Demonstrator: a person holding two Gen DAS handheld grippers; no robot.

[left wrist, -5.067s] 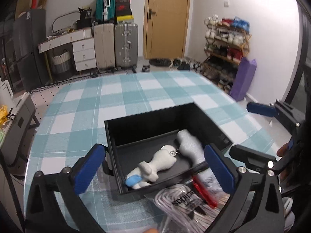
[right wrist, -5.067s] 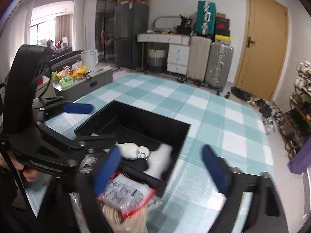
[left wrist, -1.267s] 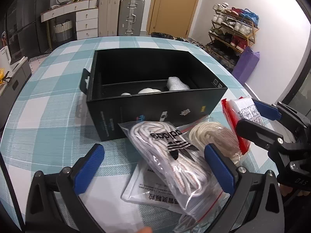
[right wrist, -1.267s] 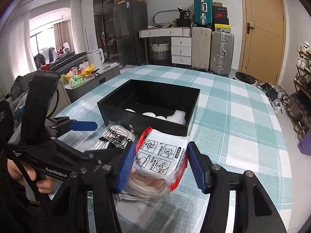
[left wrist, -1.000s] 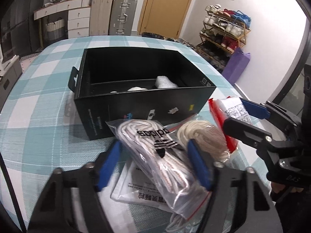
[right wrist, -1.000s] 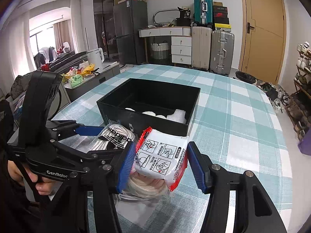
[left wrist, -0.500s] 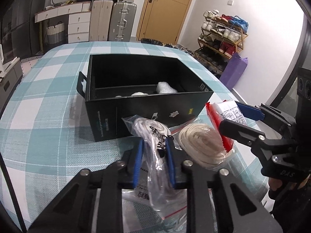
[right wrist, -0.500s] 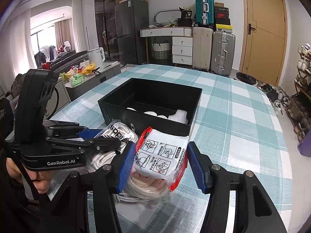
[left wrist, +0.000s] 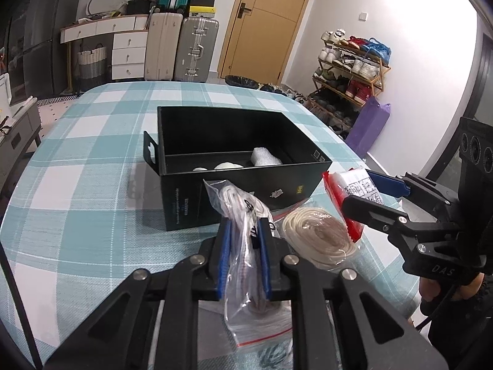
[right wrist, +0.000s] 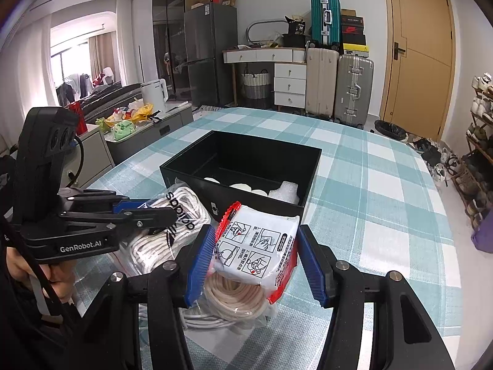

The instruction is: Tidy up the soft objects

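My left gripper (left wrist: 243, 231) is shut on a clear zip bag of white adidas laces (left wrist: 246, 215), in front of the black box (left wrist: 246, 182); the bag also shows in the right wrist view (right wrist: 181, 212). My right gripper (right wrist: 255, 262) is shut on a red-and-white packet (right wrist: 258, 246), held just above a bagged coil of cream rope (right wrist: 237, 299). The packet (left wrist: 354, 191) and the rope (left wrist: 317, 234) also show in the left wrist view. The box (right wrist: 246, 197) holds white soft items and a bubble-wrap piece (right wrist: 285, 192).
The box stands on a teal-checked tablecloth (left wrist: 92, 185). A white paper sheet (left wrist: 212, 305) lies under the bags. The table's right edge (left wrist: 354, 148) drops to the floor by a shoe rack (left wrist: 351, 77). Suitcases (right wrist: 339, 83) and drawers stand by the far wall.
My left gripper has closed on the bag of laces and lifted it slightly. My right gripper still holds the packet in nearly the same place.
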